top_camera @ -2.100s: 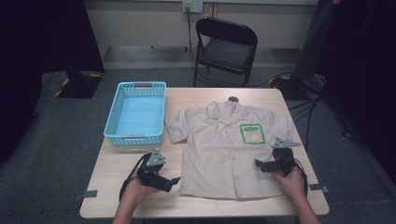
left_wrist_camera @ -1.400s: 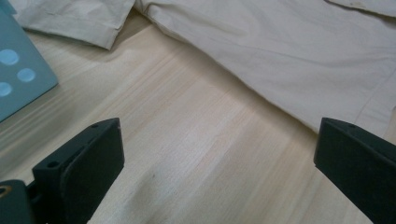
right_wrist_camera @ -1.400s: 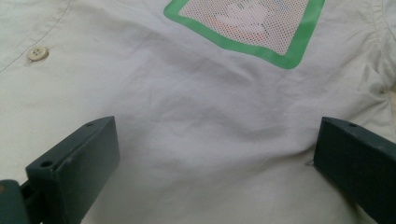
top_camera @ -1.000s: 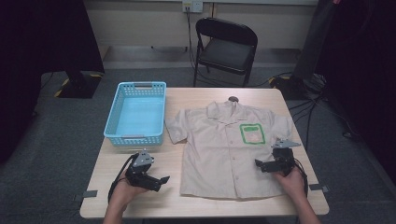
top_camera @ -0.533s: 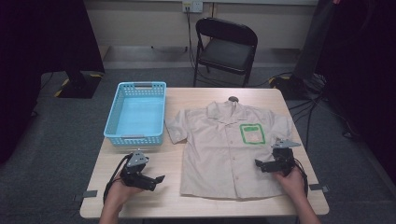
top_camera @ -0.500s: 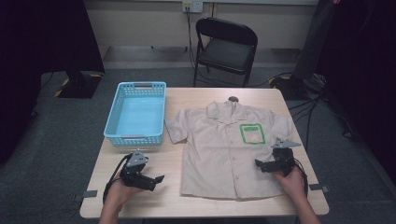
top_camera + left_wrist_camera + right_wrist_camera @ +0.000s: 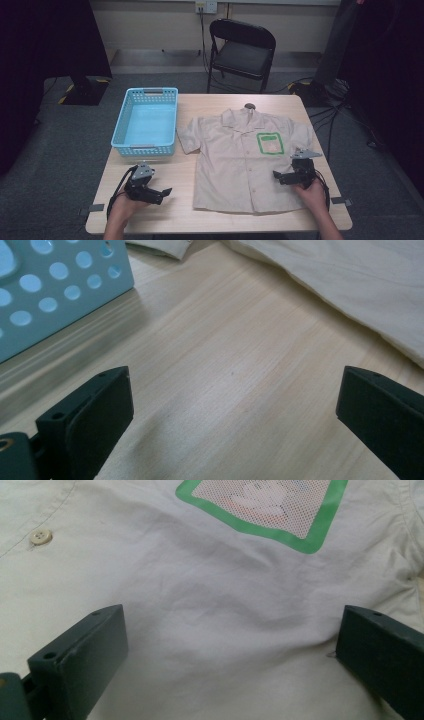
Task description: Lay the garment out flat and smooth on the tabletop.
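The beige short-sleeved cotton shirt [image 7: 245, 157] lies flat under my right gripper [image 7: 280, 176], jaws wide; my left gripper [image 7: 161, 192], equally wide, frames bare wood beside it.

Bare table [image 7: 182, 172] lies between the left gripper [image 7: 162, 192] and the shirt [image 7: 240, 160] — an open lane, jaws spread wide over plain wood. The basket [image 7: 147, 120] walls off the far left, its near wall close ahead of that gripper. The right gripper [image 7: 276, 175] hangs over the shirt's right side, jaws wide — cloth under it, free table only along the edges.
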Demonstrator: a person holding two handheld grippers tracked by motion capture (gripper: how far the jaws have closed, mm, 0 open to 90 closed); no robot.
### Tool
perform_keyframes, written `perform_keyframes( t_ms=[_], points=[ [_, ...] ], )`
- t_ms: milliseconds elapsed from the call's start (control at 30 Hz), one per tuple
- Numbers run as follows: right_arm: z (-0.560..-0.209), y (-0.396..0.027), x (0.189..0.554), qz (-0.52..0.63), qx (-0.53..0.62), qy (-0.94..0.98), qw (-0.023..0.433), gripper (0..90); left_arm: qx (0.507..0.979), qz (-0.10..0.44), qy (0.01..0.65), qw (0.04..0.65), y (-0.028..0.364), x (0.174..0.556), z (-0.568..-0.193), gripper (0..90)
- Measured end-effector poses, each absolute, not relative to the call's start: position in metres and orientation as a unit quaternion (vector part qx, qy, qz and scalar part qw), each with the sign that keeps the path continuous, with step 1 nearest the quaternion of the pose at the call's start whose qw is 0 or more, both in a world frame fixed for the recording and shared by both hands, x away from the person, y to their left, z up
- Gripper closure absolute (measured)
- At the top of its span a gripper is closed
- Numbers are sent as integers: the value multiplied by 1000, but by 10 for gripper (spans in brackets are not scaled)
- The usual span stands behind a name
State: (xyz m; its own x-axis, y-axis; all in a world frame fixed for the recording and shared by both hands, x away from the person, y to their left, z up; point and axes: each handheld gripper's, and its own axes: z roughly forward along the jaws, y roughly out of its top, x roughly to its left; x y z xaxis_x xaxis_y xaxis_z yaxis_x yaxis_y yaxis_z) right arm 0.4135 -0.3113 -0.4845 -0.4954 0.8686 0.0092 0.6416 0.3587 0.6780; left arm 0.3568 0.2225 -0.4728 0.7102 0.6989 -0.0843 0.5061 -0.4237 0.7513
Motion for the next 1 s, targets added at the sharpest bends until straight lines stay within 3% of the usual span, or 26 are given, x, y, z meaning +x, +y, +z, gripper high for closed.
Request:
perform_keyframes(
  t_ms=[1000],
  points=[
    [-485,-311,414,317,469,805,179,0,861,134,339,355,225,356,-488,3]
  ],
)
